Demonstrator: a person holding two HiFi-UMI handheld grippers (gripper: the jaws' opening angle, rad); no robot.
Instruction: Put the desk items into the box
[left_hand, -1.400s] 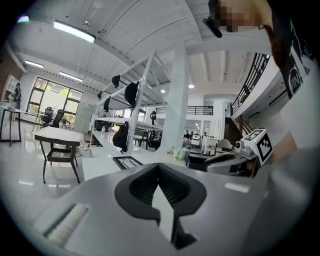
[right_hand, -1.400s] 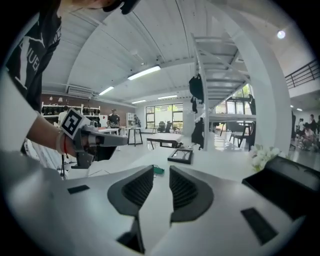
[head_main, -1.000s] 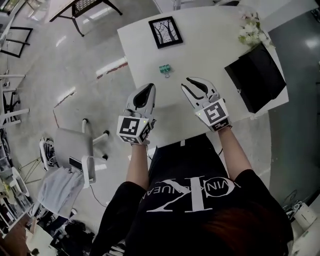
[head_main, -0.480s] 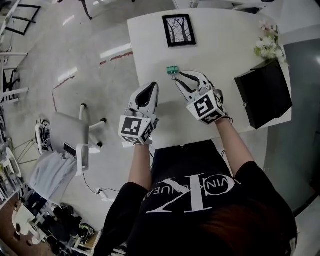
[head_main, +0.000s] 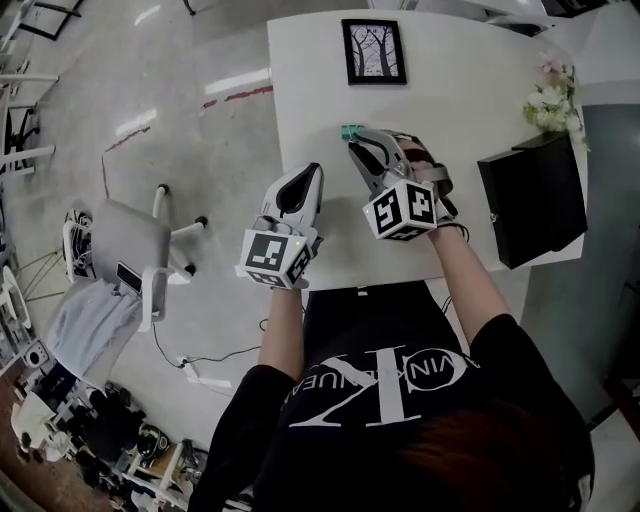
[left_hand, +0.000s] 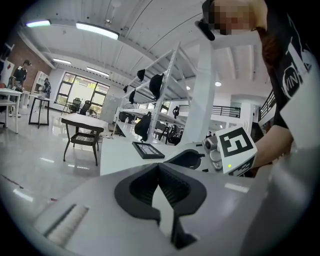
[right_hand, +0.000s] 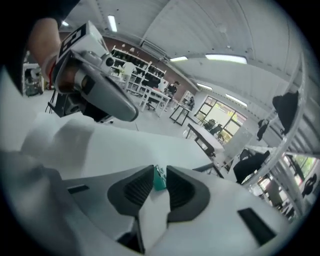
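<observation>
A small green binder clip (head_main: 349, 131) lies on the white table (head_main: 470, 60), in the middle toward its left edge. My right gripper (head_main: 353, 141) is at the clip, and in the right gripper view its pads (right_hand: 142, 187) press the clip (right_hand: 159, 178) from both sides. My left gripper (head_main: 309, 172) hovers shut and empty over the near left edge of the table; its jaws meet in the left gripper view (left_hand: 159, 172). The black box (head_main: 530, 200) stands at the table's right edge, far from both grippers.
A black picture frame (head_main: 373, 50) lies at the far side of the table, seen too in the left gripper view (left_hand: 148, 150). White flowers (head_main: 548, 100) stand at the far right corner. A grey chair (head_main: 135, 262) is on the floor to the left.
My right gripper has moved forward and left to the green clip, and its jaws have narrowed from wide open to closed on it. The left gripper has hardly moved.
</observation>
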